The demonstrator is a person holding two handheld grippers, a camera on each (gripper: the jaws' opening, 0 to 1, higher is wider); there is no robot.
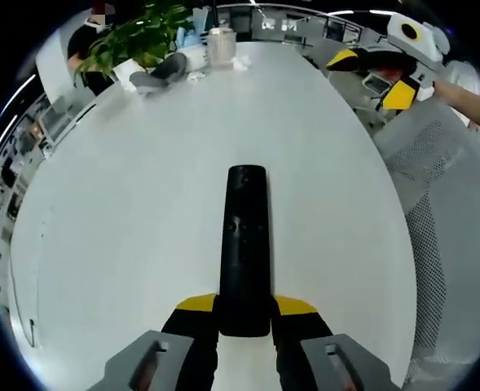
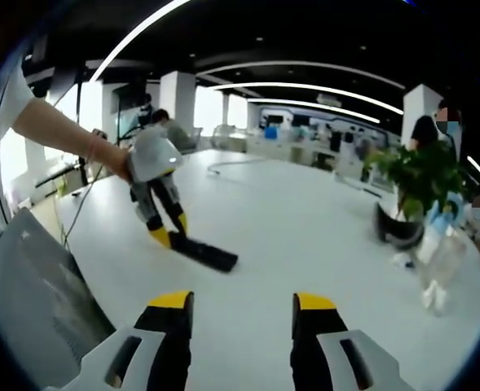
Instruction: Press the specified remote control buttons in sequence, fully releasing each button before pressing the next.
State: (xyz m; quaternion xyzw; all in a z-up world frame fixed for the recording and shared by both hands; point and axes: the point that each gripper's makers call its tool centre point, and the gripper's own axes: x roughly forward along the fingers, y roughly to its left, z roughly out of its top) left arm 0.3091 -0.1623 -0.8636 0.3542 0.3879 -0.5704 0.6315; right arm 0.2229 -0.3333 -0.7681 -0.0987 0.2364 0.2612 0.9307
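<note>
One stiff, light-looking remote (image 1: pixel 245 244) sits clamped at its near end by your left gripper (image 1: pixel 244 318); right gripper (image 2: pixel 244 314) hangs open, probably the presser

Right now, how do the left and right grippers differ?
The left gripper is shut on the black remote lying on the white table; the right gripper is open and holds nothing. The left is down at the tabletop; the right hangs above it. Both have yellow-tipped jaws.

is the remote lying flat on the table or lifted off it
Lying flat: the remote rests along the white table, its near end between the left gripper fingers.
</note>
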